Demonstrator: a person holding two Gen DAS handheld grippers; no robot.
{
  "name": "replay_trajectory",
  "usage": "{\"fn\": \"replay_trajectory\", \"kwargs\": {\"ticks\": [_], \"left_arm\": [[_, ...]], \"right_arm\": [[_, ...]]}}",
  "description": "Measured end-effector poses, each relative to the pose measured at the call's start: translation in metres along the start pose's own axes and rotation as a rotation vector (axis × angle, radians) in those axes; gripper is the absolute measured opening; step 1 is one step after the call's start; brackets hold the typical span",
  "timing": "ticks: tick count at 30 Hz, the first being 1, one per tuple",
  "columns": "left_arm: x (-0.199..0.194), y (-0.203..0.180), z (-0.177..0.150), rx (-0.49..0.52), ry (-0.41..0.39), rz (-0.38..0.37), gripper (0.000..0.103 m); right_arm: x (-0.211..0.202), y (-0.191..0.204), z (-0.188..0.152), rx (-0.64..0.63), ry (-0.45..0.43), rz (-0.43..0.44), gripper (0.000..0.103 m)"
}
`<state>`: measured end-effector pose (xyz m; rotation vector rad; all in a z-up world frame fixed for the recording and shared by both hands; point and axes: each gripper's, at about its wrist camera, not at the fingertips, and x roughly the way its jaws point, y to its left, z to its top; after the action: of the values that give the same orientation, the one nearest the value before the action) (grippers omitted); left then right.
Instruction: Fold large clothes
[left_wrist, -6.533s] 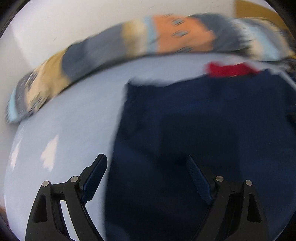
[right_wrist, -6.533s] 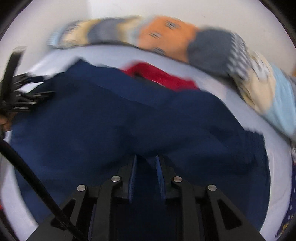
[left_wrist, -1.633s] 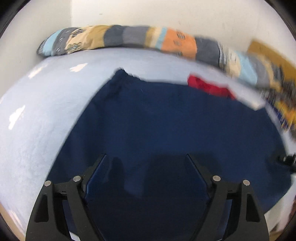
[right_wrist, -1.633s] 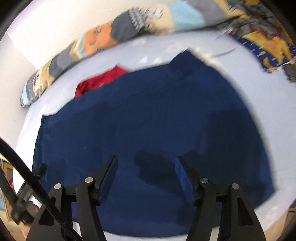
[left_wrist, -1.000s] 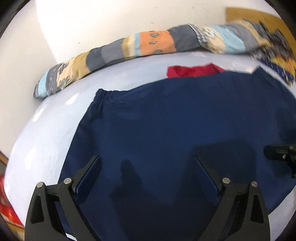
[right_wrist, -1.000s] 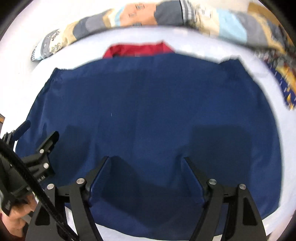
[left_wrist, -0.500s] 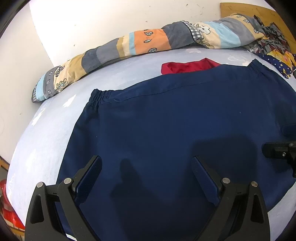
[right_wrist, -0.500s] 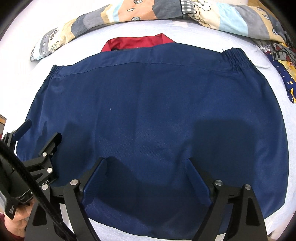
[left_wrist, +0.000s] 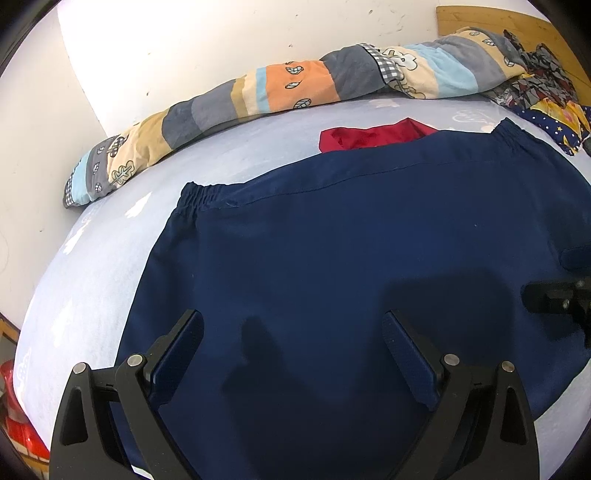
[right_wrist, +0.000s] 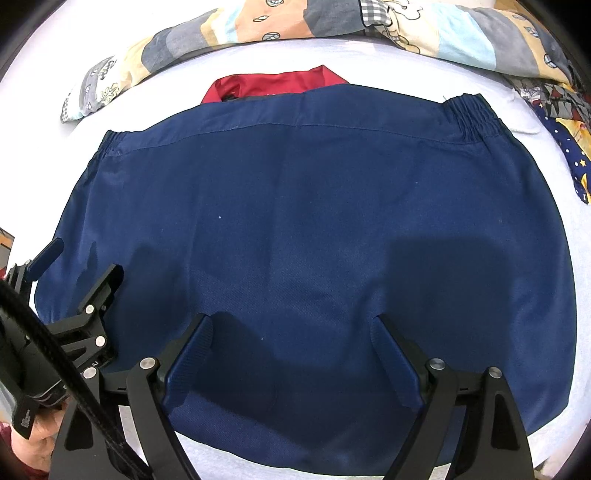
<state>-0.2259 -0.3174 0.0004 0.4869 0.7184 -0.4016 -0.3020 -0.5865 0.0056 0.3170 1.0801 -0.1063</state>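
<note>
Bedsheet (left_wrist: 92, 266) bears navy garment (right_wrist: 314, 221); left tongs (left_wrist: 291, 332), right tongs (right_wrist: 291, 332) gape empty.

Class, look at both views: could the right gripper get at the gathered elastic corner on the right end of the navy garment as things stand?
Probably yes: the right gripper is open and empty above the navy garment, and nothing lies between it and the elastic corner.

1. Left wrist view: looks forward and down along the left hand-held gripper (left_wrist: 291, 347), close above the navy garment (left_wrist: 369, 240), toward the wall (left_wrist: 221, 55).
2. Right wrist view: tilted more steeply down, equally close.
3. Shared: garment, red cloth (left_wrist: 369, 136), patchwork blanket (left_wrist: 295, 85), bed (left_wrist: 92, 277).
</note>
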Motion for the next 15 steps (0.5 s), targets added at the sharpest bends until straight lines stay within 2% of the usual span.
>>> {"fn": "replay_trajectory", "kwargs": {"ticks": [7,9,15], "left_arm": [[-0.002,0.000,0.000,-0.001,-0.004,-0.002,0.097],[-0.002,0.000,0.000,-0.001,-0.004,-0.002,0.097],[0.002,0.004,0.001,-0.013,0.028,-0.014,0.097]], "right_arm": [[-0.004,-0.038,0.010,0.091,-0.018,-0.034,0.090],[-0.008,-0.054,0.012,0.135,-0.024,-0.072,0.090],[-0.020,-0.113,0.018,0.292,-0.049,-0.083,0.091]]}}
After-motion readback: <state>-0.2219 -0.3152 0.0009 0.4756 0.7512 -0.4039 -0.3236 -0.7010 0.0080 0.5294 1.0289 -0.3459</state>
